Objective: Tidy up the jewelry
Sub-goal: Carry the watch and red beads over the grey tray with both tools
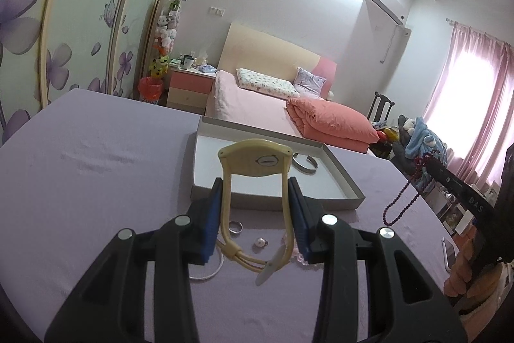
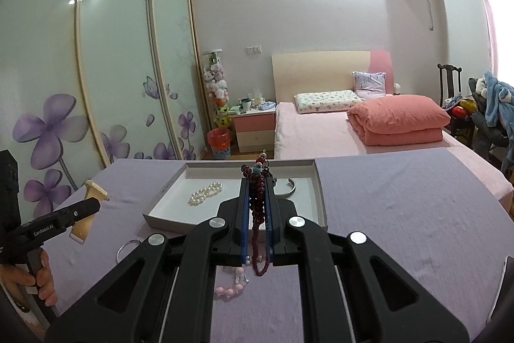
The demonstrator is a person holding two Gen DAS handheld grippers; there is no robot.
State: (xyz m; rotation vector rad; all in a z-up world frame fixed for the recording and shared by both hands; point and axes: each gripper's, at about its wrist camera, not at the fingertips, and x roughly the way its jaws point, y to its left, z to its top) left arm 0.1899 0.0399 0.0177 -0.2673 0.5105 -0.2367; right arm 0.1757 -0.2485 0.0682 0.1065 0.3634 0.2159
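My left gripper [image 1: 255,187] is shut on a cream wristwatch [image 1: 255,161], held above the purple table just before the white tray [image 1: 345,179]. In the right wrist view the left gripper [image 2: 96,201] and watch [image 2: 94,190] appear at the left. My right gripper [image 2: 257,192] is shut on a dark red bead necklace [image 2: 257,204] that hangs down between the fingers, in front of the tray [image 2: 167,201]. The necklace also dangles at the right of the left wrist view [image 1: 401,198]. The tray holds a pearl bracelet [image 2: 205,192] and a silver bangle [image 2: 290,186], which also shows in the left wrist view [image 1: 305,163].
On the purple tablecloth [image 1: 80,182] lie a silver ring [image 1: 236,226], a pearl ring [image 1: 259,243], a white bangle [image 1: 205,274], a pink bead bracelet [image 2: 228,290] and a thin hoop [image 2: 128,246]. A bed [image 2: 321,124] stands beyond the table.
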